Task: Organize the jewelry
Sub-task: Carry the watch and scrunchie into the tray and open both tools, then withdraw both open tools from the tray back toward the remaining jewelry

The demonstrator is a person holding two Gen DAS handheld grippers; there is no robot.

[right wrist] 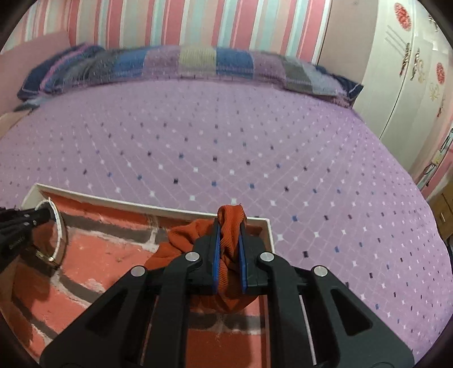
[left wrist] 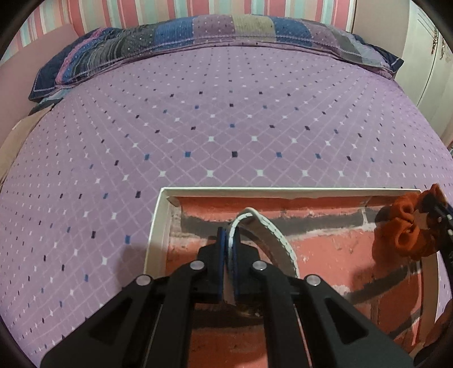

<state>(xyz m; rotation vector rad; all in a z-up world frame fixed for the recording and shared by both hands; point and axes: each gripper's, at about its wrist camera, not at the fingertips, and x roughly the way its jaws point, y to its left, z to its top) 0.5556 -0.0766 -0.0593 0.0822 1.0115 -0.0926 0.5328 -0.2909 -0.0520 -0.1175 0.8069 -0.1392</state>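
The left gripper (left wrist: 228,237) is closed on a white watch strap (left wrist: 279,236); the strap is pinched between the blue pads (left wrist: 221,246) and arches up and over to the right of the fingers. In the right wrist view the same watch (right wrist: 53,243) appears at the left edge, with a small metal-rimmed case (right wrist: 46,256) hanging at the lower end of the band, above the box floor.

The right gripper (right wrist: 230,240) is closed on an orange ribbed fabric scrunchie (right wrist: 230,226). The fabric is bunched between both pads, protrudes above the fingertips and sags below them. In the left wrist view the scrunchie (left wrist: 399,226) shows at the right edge.

Both grippers are positioned over a shallow open box (left wrist: 158,223) with a white rim and a brick-pattern lining in red and grey. The watch sits over the left portion of the box, the scrunchie over the right portion near the far rim (right wrist: 158,208). Whether either item touches the lining cannot be determined from these views; both appear to be suspended.

The box rests on a purple bedspread (left wrist: 198,127) with a diamond grid. A patchwork pillow (left wrist: 198,31) lies along the far edge, against a striped wall (right wrist: 198,19). A white wardrobe (right wrist: 402,85) stands at the right.
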